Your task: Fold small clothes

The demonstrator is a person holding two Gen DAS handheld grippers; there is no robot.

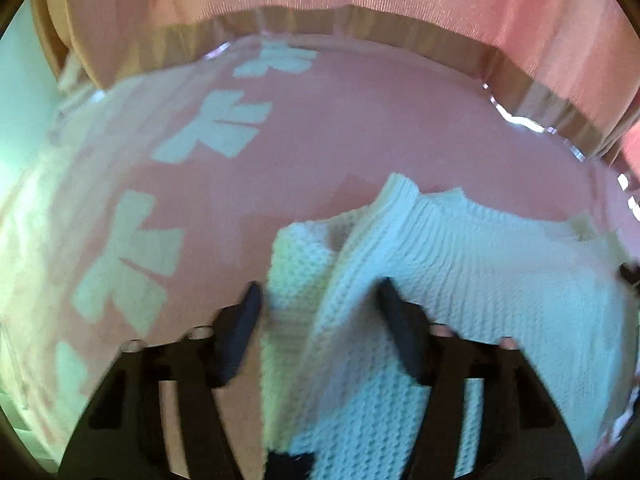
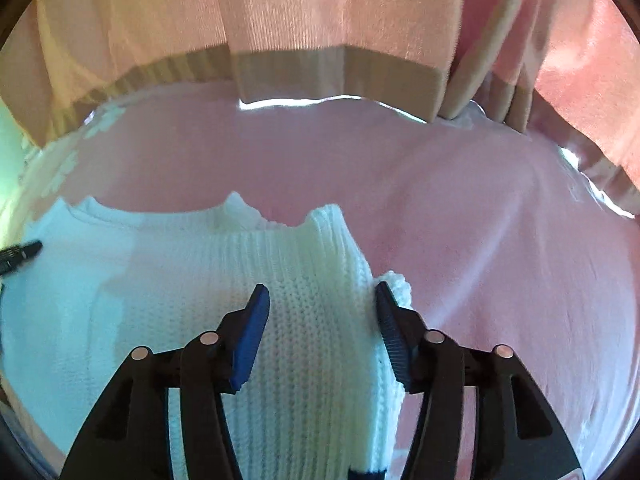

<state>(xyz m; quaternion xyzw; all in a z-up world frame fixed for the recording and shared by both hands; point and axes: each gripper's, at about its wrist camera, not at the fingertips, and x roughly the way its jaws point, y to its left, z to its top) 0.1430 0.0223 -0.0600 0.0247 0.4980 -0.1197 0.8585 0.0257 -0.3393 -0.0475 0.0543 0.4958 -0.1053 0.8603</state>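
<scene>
A small white knitted sweater (image 1: 460,264) lies on a pink bedsheet (image 1: 340,128). My left gripper (image 1: 318,296) is open, its jaws straddling the sweater's left edge, where a fold of knit runs between them. The same sweater (image 2: 240,264) shows in the right wrist view. My right gripper (image 2: 320,300) is open over the sweater's right side, with a ribbed fold between the jaws. A dark trim (image 2: 366,473) shows at the sweater's near edge. The left gripper's fingertip (image 2: 24,250) shows at the far left of the right wrist view.
The sheet has white bow prints (image 1: 216,124) along its left part. Pink curtains (image 2: 320,16) with a tan hem hang behind the bed's far edge. Bare pink sheet (image 2: 500,240) lies right of the sweater.
</scene>
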